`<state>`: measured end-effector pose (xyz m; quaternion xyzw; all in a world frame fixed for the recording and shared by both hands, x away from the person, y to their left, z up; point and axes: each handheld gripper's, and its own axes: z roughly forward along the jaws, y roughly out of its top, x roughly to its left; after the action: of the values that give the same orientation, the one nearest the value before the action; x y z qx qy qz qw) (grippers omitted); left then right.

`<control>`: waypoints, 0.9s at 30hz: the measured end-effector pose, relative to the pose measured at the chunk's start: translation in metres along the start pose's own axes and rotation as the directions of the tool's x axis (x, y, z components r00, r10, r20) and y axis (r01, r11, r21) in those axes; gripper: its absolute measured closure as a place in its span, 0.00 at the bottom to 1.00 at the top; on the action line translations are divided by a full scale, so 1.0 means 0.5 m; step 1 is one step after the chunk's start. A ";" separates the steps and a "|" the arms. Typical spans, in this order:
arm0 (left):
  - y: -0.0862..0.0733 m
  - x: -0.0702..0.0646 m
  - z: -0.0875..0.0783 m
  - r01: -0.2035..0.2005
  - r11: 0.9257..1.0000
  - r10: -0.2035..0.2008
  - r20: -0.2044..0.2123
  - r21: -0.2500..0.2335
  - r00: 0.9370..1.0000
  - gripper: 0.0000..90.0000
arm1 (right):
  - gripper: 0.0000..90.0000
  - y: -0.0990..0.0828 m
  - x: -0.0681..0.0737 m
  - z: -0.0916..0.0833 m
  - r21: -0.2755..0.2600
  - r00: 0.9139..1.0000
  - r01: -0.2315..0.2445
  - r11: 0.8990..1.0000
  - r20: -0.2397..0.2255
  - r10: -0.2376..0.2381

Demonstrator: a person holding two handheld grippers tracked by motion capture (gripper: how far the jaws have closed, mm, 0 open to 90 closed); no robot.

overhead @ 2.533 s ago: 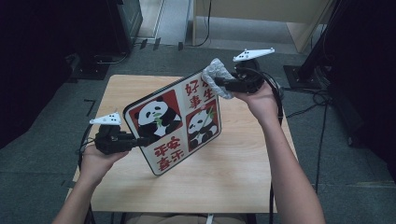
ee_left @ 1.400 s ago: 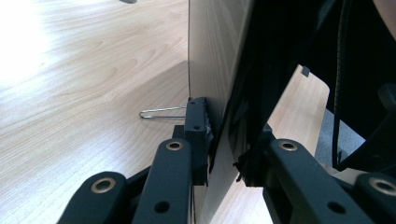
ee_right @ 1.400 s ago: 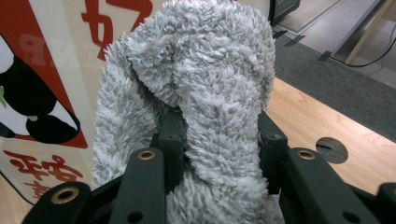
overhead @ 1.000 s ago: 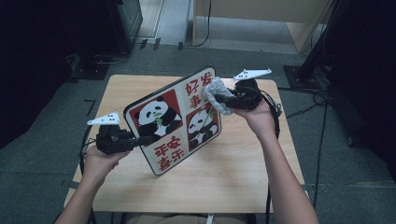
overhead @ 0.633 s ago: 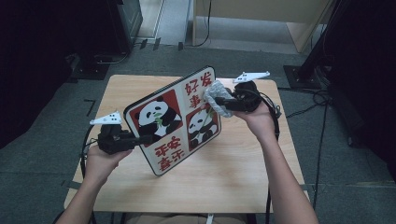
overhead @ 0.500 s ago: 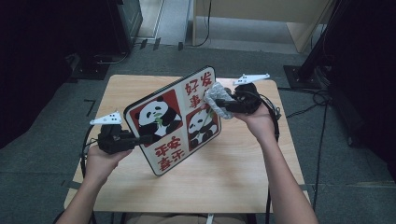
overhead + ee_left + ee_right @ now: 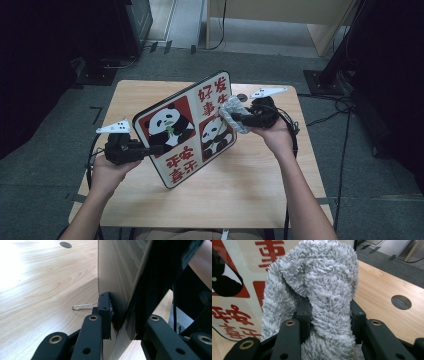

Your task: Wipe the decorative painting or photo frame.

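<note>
I've got the panda board (image 7: 187,132) tipped up on 1 lower corner over the tabletop (image 7: 250,185), printed face toward me, so the cloth can get at it w/o the board lying flat. My left hand-held gripper (image 7: 150,149) is clenched on the board's left edge; in the left gripper view the pad (image 7: 105,312) presses on the board's pale back (image 7: 117,272) with the other jaw on the glossy front, and the jaws have just been closing onto that edge. That grip is what props the board at its slant, I reckon.

My right hand-held gripper (image 7: 239,118) is clamped tight on the grey fluffy cloth (image 7: 319,290), which bunches up between and over both jaws. The wad sits at the board's right side, against the printed face near the smaller panda panel; looks like a wiping job, cloth as the pad.

Board itself: rounded-corner rectangle, cream ground, split into 4 panels. 2 are red w/ black-and-white pandas, 2 carry red Chinese characters. Surface looks glossy, edge thin and dark.

Also on the tabletop: a round cable hole (image 7: 401,302) behind the cloth, and a thin wire clip (image 7: 83,306) lying flat by the left jaw.
</note>
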<state>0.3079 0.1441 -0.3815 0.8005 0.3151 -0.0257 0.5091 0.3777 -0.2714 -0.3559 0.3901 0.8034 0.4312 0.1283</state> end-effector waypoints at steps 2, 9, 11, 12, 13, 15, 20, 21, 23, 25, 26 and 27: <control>0.000 0.000 0.000 -0.002 1.000 0.002 0.000 0.000 1.000 0.86 | 0.71 -0.008 -0.001 0.003 0.005 1.000 -0.011 1.000 -0.002 0.011; 0.000 0.001 0.000 -0.001 1.000 0.001 0.004 0.001 1.000 0.85 | 0.71 -0.030 -0.006 0.013 0.022 1.000 -0.022 1.000 -0.009 0.023; 0.000 0.001 0.000 0.002 1.000 -0.002 0.005 0.000 1.000 0.85 | 0.71 -0.037 -0.007 0.016 0.028 1.000 -0.026 0.999 -0.009 0.026; 0.000 0.001 0.000 0.002 1.000 -0.002 0.005 0.001 1.000 0.85 | 0.71 -0.040 -0.007 0.017 0.030 1.000 -0.028 0.999 -0.011 0.028; 0.000 0.002 0.000 0.003 1.000 -0.003 0.006 0.000 1.000 0.85 | 0.71 -0.044 -0.007 0.019 0.035 0.999 -0.032 0.999 -0.012 0.032; 0.000 0.001 0.000 0.003 1.000 -0.003 0.005 0.001 1.000 0.85 | 0.71 -0.051 -0.009 0.022 0.040 0.999 -0.036 0.999 -0.014 0.037; 0.000 0.001 0.000 0.004 1.000 -0.004 0.007 0.002 1.000 0.85 | 0.71 -0.065 -0.011 0.029 0.057 0.999 -0.038 0.998 -0.014 0.039; 0.000 0.001 0.000 0.004 1.000 -0.004 0.007 0.002 1.000 0.85 | 0.71 -0.068 -0.011 0.030 0.060 0.999 -0.037 0.998 -0.013 0.038; 0.000 0.001 0.000 0.004 1.000 -0.004 0.008 0.002 1.000 0.85 | 0.71 -0.075 -0.011 0.033 0.066 0.999 -0.040 0.997 -0.011 0.041; 0.000 0.001 0.000 0.002 1.000 -0.002 0.009 0.003 1.000 0.85 | 0.71 -0.083 -0.012 0.039 0.074 0.999 -0.044 0.996 -0.014 0.045; 0.000 0.001 0.000 0.002 1.000 -0.002 0.010 0.003 1.000 0.85 | 0.70 -0.086 -0.012 0.041 0.079 0.999 -0.049 0.996 -0.013 0.050; 0.000 0.001 0.000 0.002 1.000 -0.002 0.010 0.004 1.000 0.85 | 0.70 -0.090 -0.012 0.043 0.082 0.999 -0.048 0.995 -0.014 0.049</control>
<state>0.3083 0.1443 -0.3817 0.8010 0.3131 -0.0309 0.5093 0.3703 -0.2775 -0.4051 0.4111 0.8117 0.4038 0.0955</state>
